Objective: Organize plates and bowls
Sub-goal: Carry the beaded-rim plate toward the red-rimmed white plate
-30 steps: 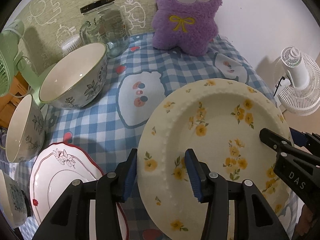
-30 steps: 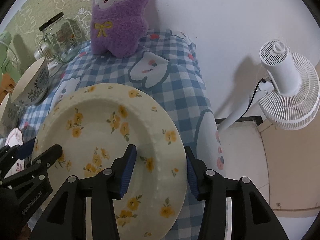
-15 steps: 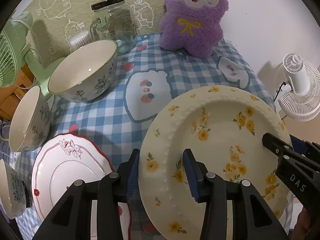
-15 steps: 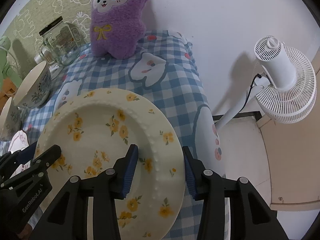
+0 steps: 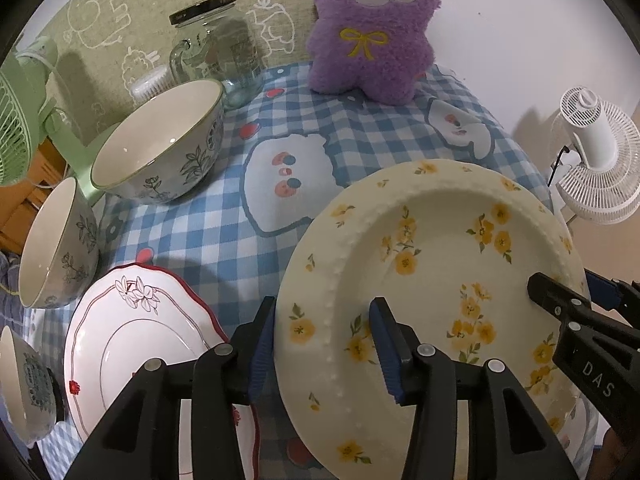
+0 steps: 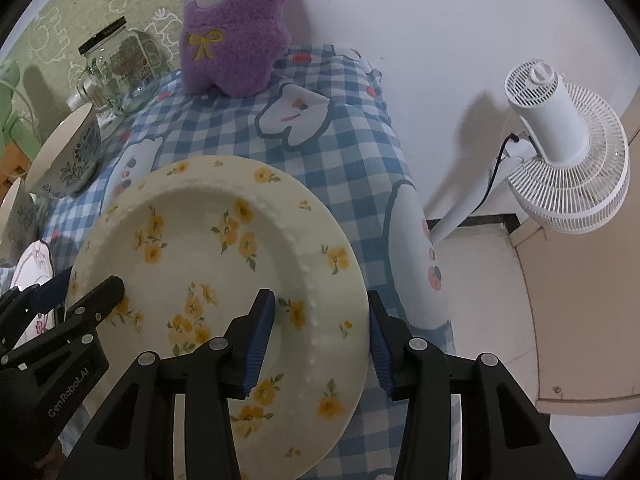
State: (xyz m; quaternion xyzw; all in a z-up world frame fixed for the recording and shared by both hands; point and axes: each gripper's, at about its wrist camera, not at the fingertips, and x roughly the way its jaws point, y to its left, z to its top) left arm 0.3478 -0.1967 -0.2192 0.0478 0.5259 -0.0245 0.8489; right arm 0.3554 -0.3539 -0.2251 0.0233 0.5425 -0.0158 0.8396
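A cream plate with yellow flowers (image 5: pixel 432 264) is held tilted above the checked tablecloth. My left gripper (image 5: pixel 324 344) is shut on its left rim, and my right gripper (image 6: pixel 320 332) is shut on its right rim (image 6: pixel 336 304). A white plate with a red rim (image 5: pixel 132 340) lies on the cloth at the lower left, just left of the left gripper. Two floral bowls, a large one (image 5: pixel 160 152) and a smaller one (image 5: pixel 56 244), stand further left. Part of another bowl (image 5: pixel 24 384) shows at the left edge.
A purple plush toy (image 5: pixel 372 28) and a glass jar (image 5: pixel 216 48) stand at the back of the table (image 5: pixel 288 152). A white fan (image 6: pixel 560 148) stands on the floor beyond the table's right edge. A green fan (image 5: pixel 20 100) is at the far left.
Both grippers have lifted the yellow-flowered plate and drawn back a little, so more of the table and the red-rimmed plate has come into view. The grips have not changed.
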